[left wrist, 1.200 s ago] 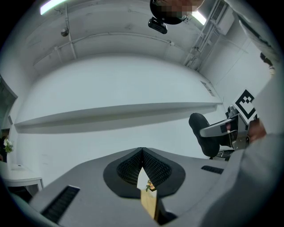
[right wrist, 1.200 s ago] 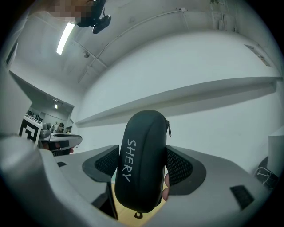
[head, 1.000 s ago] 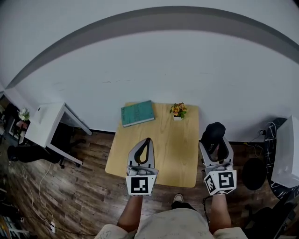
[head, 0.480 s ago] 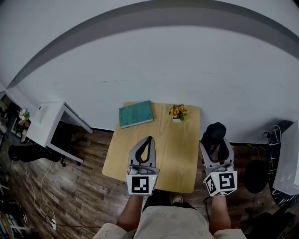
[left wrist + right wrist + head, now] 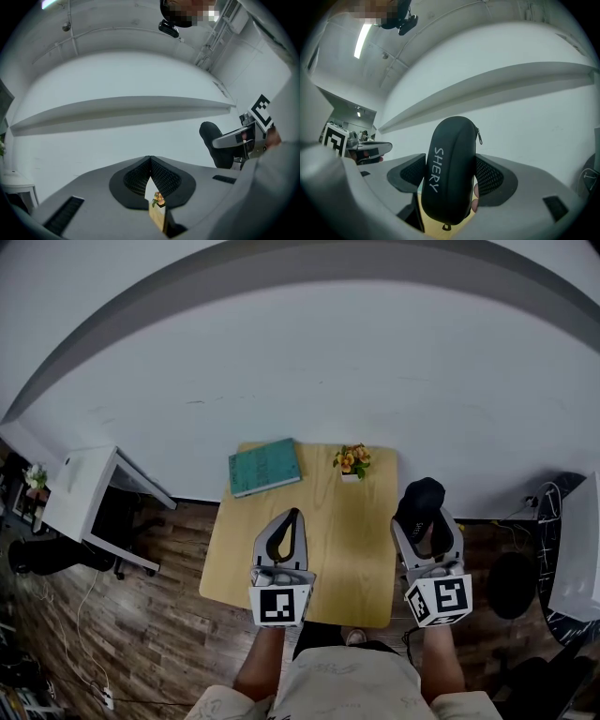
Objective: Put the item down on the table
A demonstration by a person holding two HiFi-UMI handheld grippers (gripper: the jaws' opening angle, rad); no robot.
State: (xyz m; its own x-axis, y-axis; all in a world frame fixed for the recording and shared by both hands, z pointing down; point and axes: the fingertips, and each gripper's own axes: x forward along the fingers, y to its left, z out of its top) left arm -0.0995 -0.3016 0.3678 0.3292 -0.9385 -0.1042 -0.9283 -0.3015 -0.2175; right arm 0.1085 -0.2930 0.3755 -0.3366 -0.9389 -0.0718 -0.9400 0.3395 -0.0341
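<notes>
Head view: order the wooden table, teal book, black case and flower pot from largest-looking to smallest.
1. wooden table
2. teal book
3. black case (nearer the camera, partly hidden: unsure)
4. flower pot

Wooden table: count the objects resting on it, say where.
2. A teal rectangular book lies at the far left corner; a small pot of orange flowers stands to its right. The black zipped case is held in the right gripper.

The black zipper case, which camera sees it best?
The right gripper view. The black zipper case fills its middle, clamped in the right gripper, with white lettering and zipper pull plain. The head view shows only its rounded dark top. The left gripper view shows it small and dark, far right.
</notes>
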